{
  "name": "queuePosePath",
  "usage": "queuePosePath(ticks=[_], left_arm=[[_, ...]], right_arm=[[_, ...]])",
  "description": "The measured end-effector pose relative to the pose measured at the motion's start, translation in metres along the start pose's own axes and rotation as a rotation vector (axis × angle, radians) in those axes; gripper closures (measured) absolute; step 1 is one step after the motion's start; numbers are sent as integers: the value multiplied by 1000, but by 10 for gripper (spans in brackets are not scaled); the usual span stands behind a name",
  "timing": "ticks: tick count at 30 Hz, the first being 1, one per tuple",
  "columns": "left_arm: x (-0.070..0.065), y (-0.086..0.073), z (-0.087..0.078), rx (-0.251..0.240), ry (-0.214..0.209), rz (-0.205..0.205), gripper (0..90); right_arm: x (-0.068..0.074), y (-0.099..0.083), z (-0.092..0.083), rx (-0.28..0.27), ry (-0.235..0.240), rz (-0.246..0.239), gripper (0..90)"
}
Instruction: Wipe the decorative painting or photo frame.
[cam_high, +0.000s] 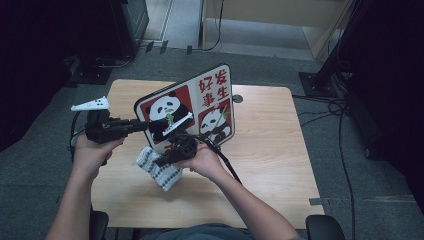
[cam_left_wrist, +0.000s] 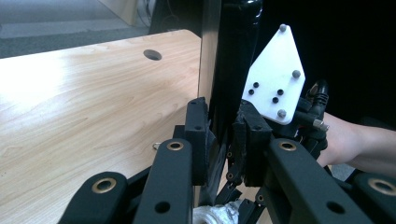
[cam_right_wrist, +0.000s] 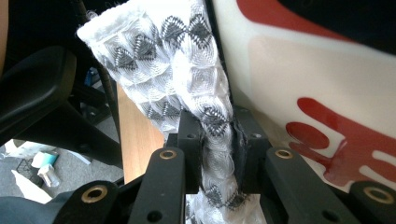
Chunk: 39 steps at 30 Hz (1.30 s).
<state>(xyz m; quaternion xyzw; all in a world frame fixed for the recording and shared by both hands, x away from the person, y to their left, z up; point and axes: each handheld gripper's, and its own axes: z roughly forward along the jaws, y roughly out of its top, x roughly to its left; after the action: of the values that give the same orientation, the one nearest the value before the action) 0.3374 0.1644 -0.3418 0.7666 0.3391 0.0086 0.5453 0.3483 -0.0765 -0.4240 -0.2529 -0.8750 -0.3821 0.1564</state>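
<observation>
I hold a gripper in each hand over the wooden table (cam_high: 280, 150). My left gripper (cam_high: 142, 124) is clenched on the left edge of a panda placard (cam_high: 192, 107), a white board with red panels, two pandas and red characters, which stands tilted up off the table over its middle, nearer the left edge. In the left gripper view the board's thin edge (cam_left_wrist: 215, 70) runs up between my jaws, with their pads pressed on either side. My right gripper (cam_high: 162, 161) is clamped on a white cloth with a black zigzag pattern (cam_high: 159, 170), which sits just below the placard's lower edge toward the table's near side. In the right gripper view the cloth (cam_right_wrist: 187, 70) is pinched between the jaws and bunches upward, right beside the placard's face (cam_right_wrist: 317, 93).
</observation>
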Motion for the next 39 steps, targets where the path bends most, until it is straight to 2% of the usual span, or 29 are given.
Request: queuePosePath(ticks=[8,19,39], left_arm=[[0,0,0,4,-2,0,778],[0,0,0,9,-5,1,777],[1,-1,0,10,-7,0,777]], right_arm=[[-4,-8,4,14,-1,5,766],[-8,-19,11,12,-3,-20,764],[-14,-36,20,17,-7,-4,765]])
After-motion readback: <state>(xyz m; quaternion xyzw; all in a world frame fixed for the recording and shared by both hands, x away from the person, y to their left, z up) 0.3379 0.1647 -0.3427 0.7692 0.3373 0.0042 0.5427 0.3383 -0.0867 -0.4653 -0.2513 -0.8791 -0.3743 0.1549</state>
